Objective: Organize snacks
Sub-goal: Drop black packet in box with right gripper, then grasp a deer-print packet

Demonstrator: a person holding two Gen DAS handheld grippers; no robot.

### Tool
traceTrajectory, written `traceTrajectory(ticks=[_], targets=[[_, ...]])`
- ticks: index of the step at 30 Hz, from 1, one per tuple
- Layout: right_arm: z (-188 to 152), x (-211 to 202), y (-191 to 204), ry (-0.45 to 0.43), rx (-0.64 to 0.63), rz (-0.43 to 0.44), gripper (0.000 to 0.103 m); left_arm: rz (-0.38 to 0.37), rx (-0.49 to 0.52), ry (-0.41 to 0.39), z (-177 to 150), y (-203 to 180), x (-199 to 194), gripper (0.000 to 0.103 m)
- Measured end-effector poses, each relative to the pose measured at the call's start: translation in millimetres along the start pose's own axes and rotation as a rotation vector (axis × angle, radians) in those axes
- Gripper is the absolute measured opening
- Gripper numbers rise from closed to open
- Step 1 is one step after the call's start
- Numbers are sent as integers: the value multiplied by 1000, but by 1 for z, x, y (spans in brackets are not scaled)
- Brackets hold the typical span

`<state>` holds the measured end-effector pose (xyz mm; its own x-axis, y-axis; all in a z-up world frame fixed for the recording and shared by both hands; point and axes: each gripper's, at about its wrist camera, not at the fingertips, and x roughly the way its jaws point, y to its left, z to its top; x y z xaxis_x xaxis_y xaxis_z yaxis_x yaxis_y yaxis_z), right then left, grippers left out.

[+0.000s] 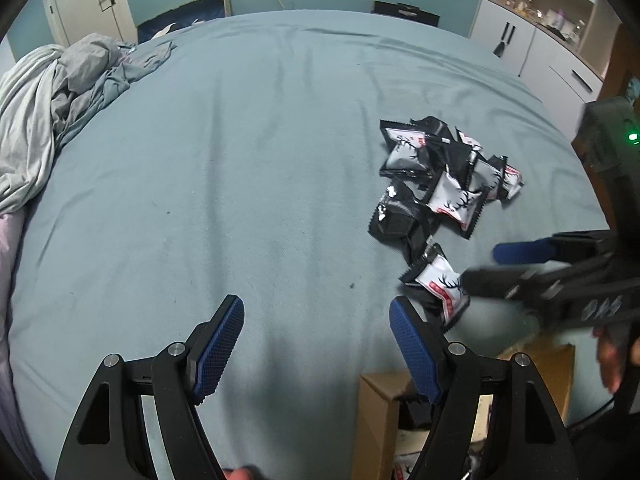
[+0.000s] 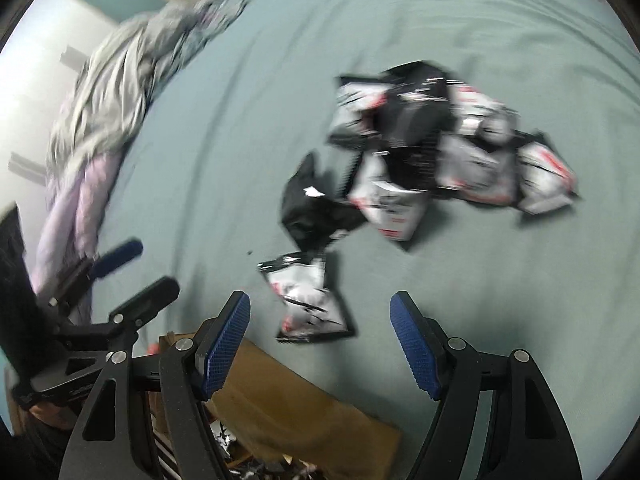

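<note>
A pile of several black-and-white snack packets [image 1: 444, 176] lies on the blue-green bed sheet; it also shows blurred in the right wrist view [image 2: 432, 148]. One packet [image 2: 310, 300] lies apart at the near edge, just ahead of my right gripper [image 2: 320, 308], which is open and empty above it. In the left wrist view that packet [image 1: 438, 282] lies beside the right gripper [image 1: 486, 264]. My left gripper [image 1: 316, 312] is open and empty over bare sheet, left of the pile. It shows in the right wrist view [image 2: 140, 268] too.
An open cardboard box [image 1: 380, 420] with packets inside stands against the bed's near edge; it also shows in the right wrist view [image 2: 304, 412]. A crumpled grey duvet [image 1: 52, 92] lies at the far left. White cabinets [image 1: 532, 48] stand at the right.
</note>
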<state>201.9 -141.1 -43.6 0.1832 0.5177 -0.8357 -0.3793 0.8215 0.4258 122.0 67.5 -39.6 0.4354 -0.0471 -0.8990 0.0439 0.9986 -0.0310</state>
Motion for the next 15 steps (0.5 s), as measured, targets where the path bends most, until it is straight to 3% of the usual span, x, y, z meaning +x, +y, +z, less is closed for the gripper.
traceTrajectory(ticks=[6,8,9,12,15], targets=[[18,48,17,98,-75,-83,70,7,-8,-10,10,5,16,76],[19,59,16,141,-83,-92,43,0,-17,-8,17,10,26,76],[19,60,16,148,-86,-103,37,2,-24,-6,20,14,31,76],[15,55,15,119,-104,-95,30,-10,-52,17,28,23,44,76],[13,29,0,26,-41,-56,29,-49,-50,20,36,23,50,76]])
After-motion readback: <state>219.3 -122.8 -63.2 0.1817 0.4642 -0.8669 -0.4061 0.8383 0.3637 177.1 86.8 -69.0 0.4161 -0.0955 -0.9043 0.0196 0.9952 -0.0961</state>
